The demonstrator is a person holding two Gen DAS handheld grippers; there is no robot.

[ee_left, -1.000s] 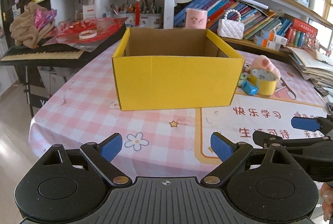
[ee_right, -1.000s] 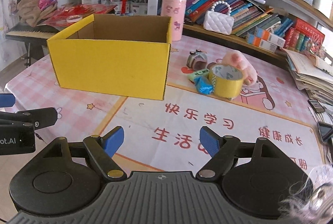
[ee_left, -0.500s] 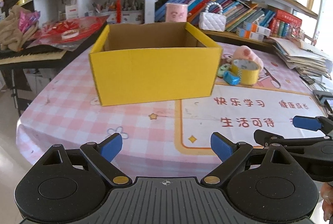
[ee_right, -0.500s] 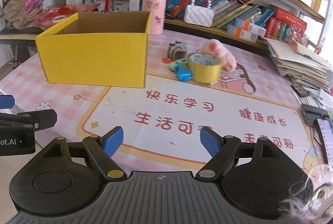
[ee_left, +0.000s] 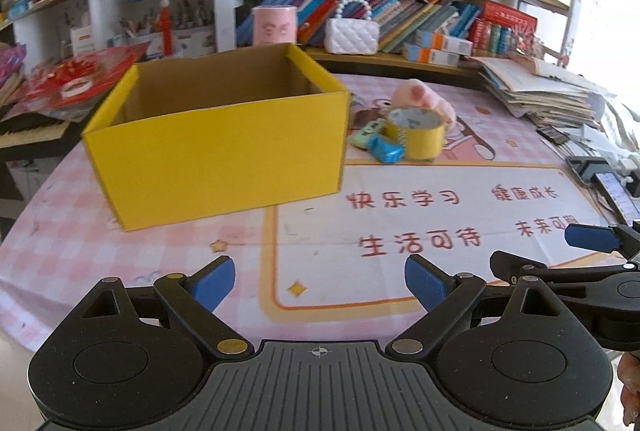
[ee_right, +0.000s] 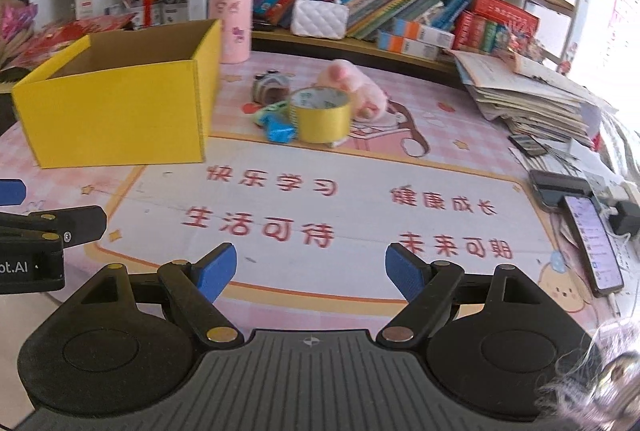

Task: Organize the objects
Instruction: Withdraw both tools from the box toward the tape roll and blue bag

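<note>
An open yellow cardboard box (ee_left: 216, 147) (ee_right: 116, 115) stands on the table, and what I see of its inside is empty. To its right lie a yellow tape roll (ee_left: 416, 133) (ee_right: 320, 115), a blue object (ee_left: 386, 149) (ee_right: 280, 131), a green object (ee_left: 364, 135), a pink plush toy (ee_left: 420, 97) (ee_right: 352, 83) and a small striped object (ee_right: 272, 89). My left gripper (ee_left: 319, 281) is open and empty, low over the table's near edge. My right gripper (ee_right: 308, 271) is open and empty, beside it on the right.
The table has a pink checked cloth with a printed mat (ee_right: 320, 207). Phones (ee_right: 592, 239) and a paper stack (ee_right: 532, 99) lie at the right edge. Bookshelves (ee_left: 400, 11), a pink cup (ee_right: 231, 23) and a white purse (ee_right: 320, 17) stand behind. A keyboard (ee_left: 32, 129) is at the left.
Both views have swung to the right: the box has shifted left in each view and the tape, toys and phones have come further in. Both grippers stay open.
</note>
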